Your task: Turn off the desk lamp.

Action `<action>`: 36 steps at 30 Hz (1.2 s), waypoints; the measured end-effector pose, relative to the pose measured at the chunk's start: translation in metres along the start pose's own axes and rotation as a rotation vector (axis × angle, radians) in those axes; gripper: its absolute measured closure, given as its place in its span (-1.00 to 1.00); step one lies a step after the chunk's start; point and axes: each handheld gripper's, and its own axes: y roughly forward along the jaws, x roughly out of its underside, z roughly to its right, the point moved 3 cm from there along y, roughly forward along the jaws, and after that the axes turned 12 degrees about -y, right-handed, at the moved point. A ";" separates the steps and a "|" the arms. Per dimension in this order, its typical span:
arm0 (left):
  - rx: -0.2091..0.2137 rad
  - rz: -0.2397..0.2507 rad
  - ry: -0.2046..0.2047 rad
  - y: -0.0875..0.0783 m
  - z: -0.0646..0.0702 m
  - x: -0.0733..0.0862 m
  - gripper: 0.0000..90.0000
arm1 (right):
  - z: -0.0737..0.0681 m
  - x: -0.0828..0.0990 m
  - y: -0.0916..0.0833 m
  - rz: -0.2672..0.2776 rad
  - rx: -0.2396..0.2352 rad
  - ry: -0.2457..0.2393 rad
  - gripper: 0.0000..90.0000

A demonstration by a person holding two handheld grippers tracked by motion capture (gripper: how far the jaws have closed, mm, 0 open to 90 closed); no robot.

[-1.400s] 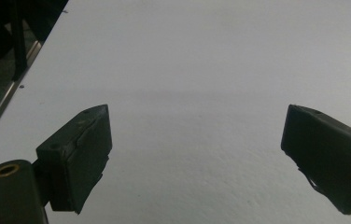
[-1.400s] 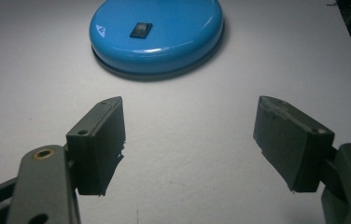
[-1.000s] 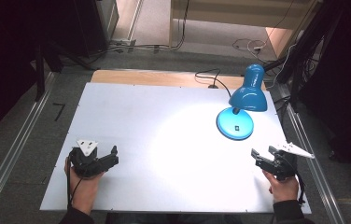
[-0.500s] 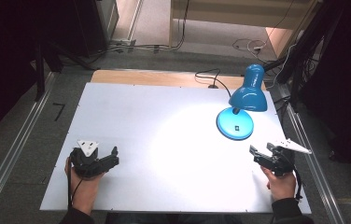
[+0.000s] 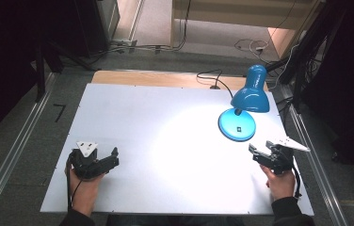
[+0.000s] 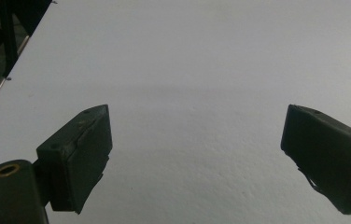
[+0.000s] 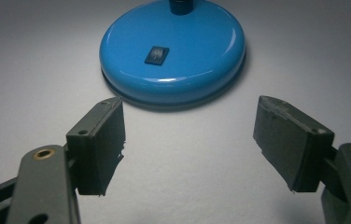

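Observation:
A blue desk lamp stands at the right rear of the white table (image 5: 132, 117), its round base (image 5: 237, 125) under a shade (image 5: 251, 96) that tilts down to the left. The lamp is lit and casts a bright pool on the table's middle. My right gripper (image 5: 254, 153) is open just in front of the base, empty. In the right gripper view the base (image 7: 173, 46) with its small dark switch (image 7: 157, 54) lies a short way beyond the open right gripper (image 7: 190, 140). My left gripper (image 5: 113, 159) rests open and empty at the front left; in its own view the left gripper (image 6: 197, 149) faces bare table.
The lamp's black cable (image 5: 211, 77) runs off the back over a wooden strip (image 5: 156, 77). Metal rails (image 5: 5, 165) flank the table on both sides. Dark stands and floor cables lie behind.
My right gripper has edged forward and left, closer to the lamp's base. The left gripper and the lamp have stayed put.

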 end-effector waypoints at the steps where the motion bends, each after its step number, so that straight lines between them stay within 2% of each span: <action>1: 0.001 0.000 -0.003 0.000 0.000 0.000 -0.80 | -0.001 -0.001 0.001 0.000 0.000 -0.002 -0.47; 10: -0.003 -0.007 -0.018 0.002 -0.004 -0.001 -0.80 | -0.004 -0.007 0.009 0.009 -0.003 -0.025 -0.47; 25: -0.043 0.003 -0.047 0.005 -0.011 -0.003 -0.80 | 0.003 -0.017 0.017 0.030 -0.004 -0.008 -0.47; 36: -0.032 0.009 -0.046 0.002 -0.011 -0.004 -0.79 | 0.003 -0.020 0.021 0.028 -0.004 -0.008 -0.46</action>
